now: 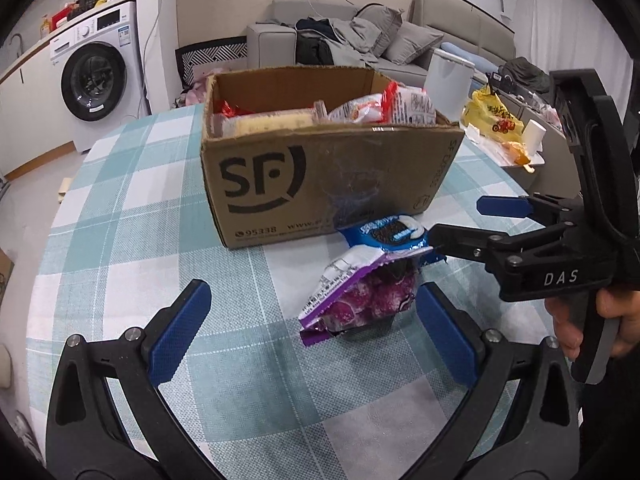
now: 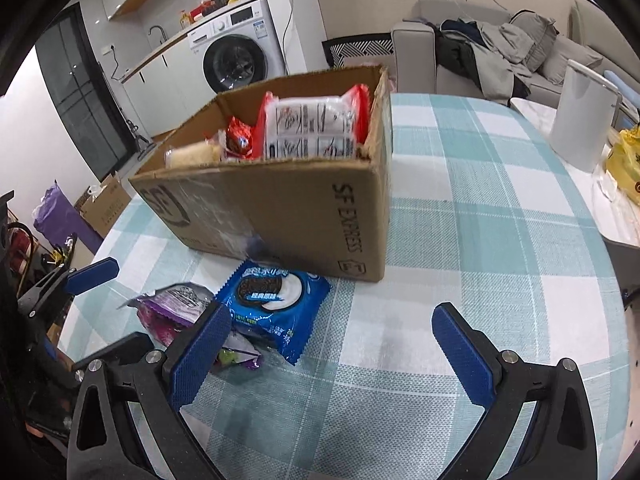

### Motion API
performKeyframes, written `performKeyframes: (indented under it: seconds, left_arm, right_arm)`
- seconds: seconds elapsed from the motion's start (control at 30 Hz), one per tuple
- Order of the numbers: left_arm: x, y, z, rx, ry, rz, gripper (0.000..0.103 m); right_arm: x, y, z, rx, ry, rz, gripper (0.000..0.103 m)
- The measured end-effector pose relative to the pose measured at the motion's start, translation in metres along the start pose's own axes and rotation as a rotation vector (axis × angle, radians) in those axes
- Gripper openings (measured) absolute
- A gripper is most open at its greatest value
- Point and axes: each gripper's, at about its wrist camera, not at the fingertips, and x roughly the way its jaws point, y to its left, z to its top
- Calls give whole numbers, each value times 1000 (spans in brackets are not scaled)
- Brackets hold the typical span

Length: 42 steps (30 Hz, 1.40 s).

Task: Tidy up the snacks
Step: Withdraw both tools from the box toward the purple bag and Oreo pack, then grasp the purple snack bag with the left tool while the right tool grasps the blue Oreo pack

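Note:
An open cardboard SF box point(image 1: 320, 172) stands on the checked tablecloth and holds several snack packs; it also shows in the right wrist view point(image 2: 304, 204). In front of it lie a blue Oreo pack point(image 2: 276, 304) and a purple snack pack point(image 1: 360, 296), touching each other. The Oreo pack point(image 1: 390, 234) lies behind the purple one, which also shows in the right wrist view point(image 2: 176, 308). My left gripper point(image 1: 316, 328) is open, the purple pack just inside its right finger. My right gripper point(image 2: 332, 344) is open and empty, its left finger over the two packs; it also shows in the left wrist view point(image 1: 460, 220).
A white cylinder container point(image 2: 580, 116) and a yellow bag point(image 1: 494, 114) sit on a side table at the right. A sofa point(image 1: 400, 36) and a washing machine point(image 1: 96, 76) stand beyond the round table point(image 2: 500, 240).

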Motion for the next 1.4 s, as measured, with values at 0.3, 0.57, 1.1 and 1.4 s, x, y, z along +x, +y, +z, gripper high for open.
performKeyframes:
  seconds: [0.3, 0.57, 1.1, 1.4]
  left_arm:
    - [18, -11, -7, 60, 52, 3, 102]
    - [34, 0, -12, 26, 84, 36, 102]
    - [60, 34, -9, -22, 117, 96, 102]
    - [73, 46, -7, 4, 140, 112, 102]
  right_arm:
    - [21, 9, -6, -24, 42, 3, 103]
    - [32, 24, -11, -40, 54, 27, 103]
    - [42, 25, -12, 2, 46, 8, 102]
    - [49, 36, -13, -24, 38, 5, 102]
